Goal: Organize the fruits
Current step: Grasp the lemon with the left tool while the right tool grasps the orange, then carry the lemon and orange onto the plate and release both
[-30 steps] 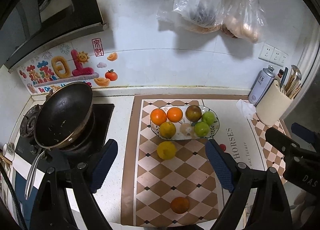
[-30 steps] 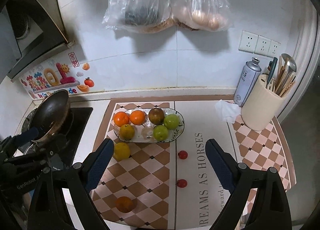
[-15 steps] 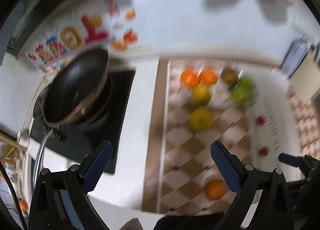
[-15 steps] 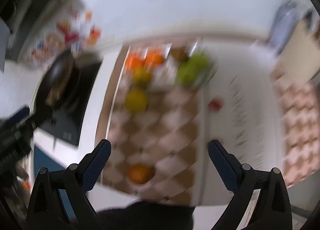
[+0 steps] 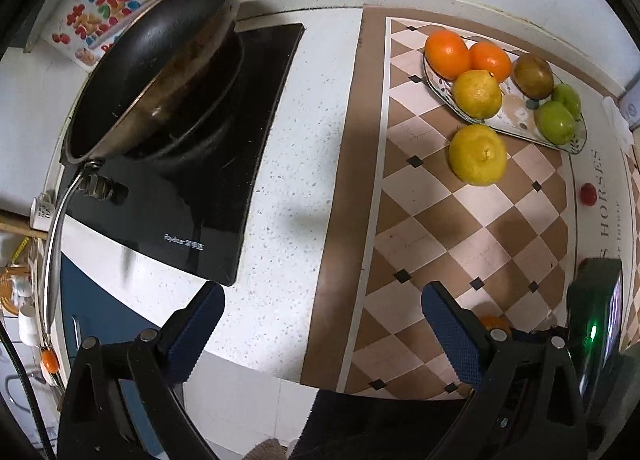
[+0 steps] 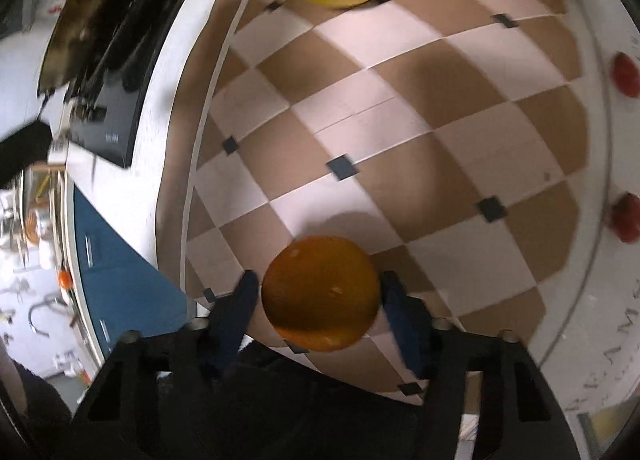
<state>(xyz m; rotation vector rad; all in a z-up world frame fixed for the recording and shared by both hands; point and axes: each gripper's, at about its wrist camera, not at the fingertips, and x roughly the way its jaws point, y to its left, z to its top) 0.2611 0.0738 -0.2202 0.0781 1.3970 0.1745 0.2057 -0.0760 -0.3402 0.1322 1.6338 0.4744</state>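
Observation:
An orange [image 6: 321,293] sits on the checkered mat near the counter's front edge, between the blue pads of my right gripper [image 6: 320,300], which is shut on it. A sliver of it shows behind my left finger in the left wrist view [image 5: 493,324]. A yellow lemon [image 5: 477,155] lies loose on the mat in front of the glass fruit plate [image 5: 576,144], which holds two oranges, a lemon, a brown fruit and two green fruits. My left gripper [image 5: 320,324] is open and empty above the counter's front edge.
A black wok [image 5: 156,64] sits on the induction hob [image 5: 208,196] at left. Two small red fruits [image 6: 626,74] lie on the mat at right. The right gripper's body [image 5: 596,324] is at the lower right of the left wrist view.
Both grippers dropped toward the counter. My right gripper moved down onto the orange at the front of the mat and closed its jaws around it. The left gripper stayed open.

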